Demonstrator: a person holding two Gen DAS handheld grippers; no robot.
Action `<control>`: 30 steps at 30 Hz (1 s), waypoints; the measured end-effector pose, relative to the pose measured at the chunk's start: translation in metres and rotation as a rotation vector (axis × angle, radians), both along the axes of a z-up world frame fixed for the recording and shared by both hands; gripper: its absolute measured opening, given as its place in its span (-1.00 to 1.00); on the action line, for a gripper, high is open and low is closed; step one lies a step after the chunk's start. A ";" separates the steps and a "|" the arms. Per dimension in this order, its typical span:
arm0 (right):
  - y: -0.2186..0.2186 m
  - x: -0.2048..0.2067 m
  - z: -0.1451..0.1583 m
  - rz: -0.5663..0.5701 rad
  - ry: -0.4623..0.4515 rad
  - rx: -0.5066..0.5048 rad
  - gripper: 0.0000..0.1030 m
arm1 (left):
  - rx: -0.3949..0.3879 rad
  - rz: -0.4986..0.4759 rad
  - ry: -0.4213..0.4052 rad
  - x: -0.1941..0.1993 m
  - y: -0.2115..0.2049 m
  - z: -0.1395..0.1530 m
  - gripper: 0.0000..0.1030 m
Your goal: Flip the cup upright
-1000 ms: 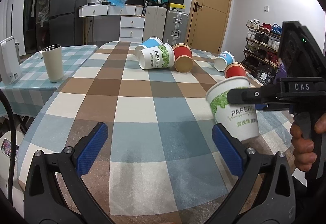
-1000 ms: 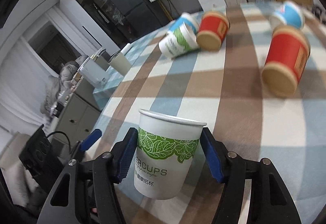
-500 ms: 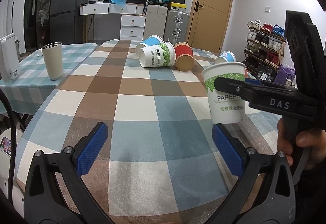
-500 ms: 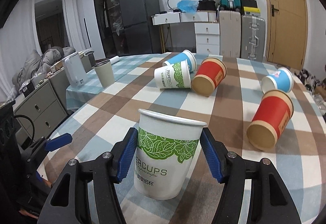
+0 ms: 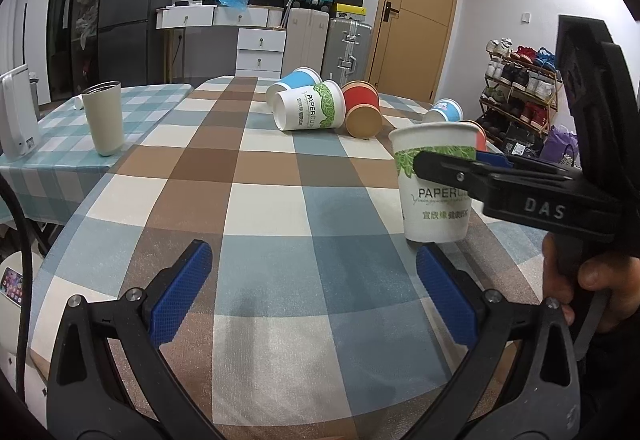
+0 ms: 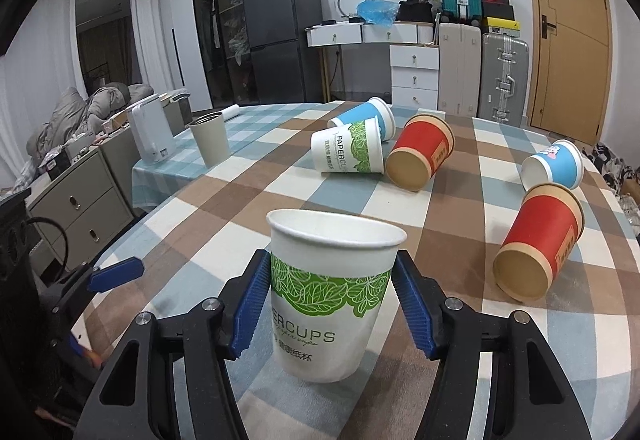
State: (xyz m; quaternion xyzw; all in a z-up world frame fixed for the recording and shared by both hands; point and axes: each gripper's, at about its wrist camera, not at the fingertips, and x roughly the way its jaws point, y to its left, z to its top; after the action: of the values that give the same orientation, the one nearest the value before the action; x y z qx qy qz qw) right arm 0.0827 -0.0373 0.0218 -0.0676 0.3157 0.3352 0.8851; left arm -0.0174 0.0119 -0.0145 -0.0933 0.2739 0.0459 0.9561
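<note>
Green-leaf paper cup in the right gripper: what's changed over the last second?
The right gripper rotated the green-leaf paper cup from tilted to upright and lowered it; in the left wrist view its base now looks on or just above the table. The gripper stays closed on it. The left gripper stays open and empty, and the five tipped cups have not moved.

Checked table [image 6: 452, 199]: upright white cup [image 6: 332, 296], toppled cups [image 6: 416, 155].
</note>
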 end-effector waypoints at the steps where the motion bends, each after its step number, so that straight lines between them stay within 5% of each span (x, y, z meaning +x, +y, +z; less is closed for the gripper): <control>1: -0.002 -0.002 0.000 0.008 0.007 0.002 0.21 | -0.001 0.001 0.000 0.000 0.001 0.001 0.97; 8: -0.015 -0.018 -0.006 0.068 0.045 -0.016 0.19 | -0.001 -0.003 0.003 0.001 0.000 0.000 0.97; 17: -0.014 -0.037 -0.014 0.112 -0.025 -0.066 0.27 | 0.004 -0.022 -0.012 0.001 -0.004 0.000 0.97; 19: -0.019 -0.038 -0.013 0.120 -0.026 -0.034 0.59 | 0.005 -0.025 -0.026 -0.001 -0.004 0.002 0.97; 24: -0.041 -0.047 -0.009 0.119 -0.072 0.044 0.98 | 0.001 -0.026 -0.053 -0.004 -0.004 0.005 0.97; 30: -0.074 -0.053 -0.002 0.081 -0.132 0.157 1.00 | 0.003 -0.043 -0.084 -0.008 -0.007 0.008 0.97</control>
State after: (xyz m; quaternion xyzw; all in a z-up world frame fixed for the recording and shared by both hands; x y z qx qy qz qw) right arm 0.0294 -0.1111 0.0195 -0.0327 0.2265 0.3894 0.8922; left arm -0.0255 0.0053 -0.0062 -0.0876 0.2353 0.0217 0.9677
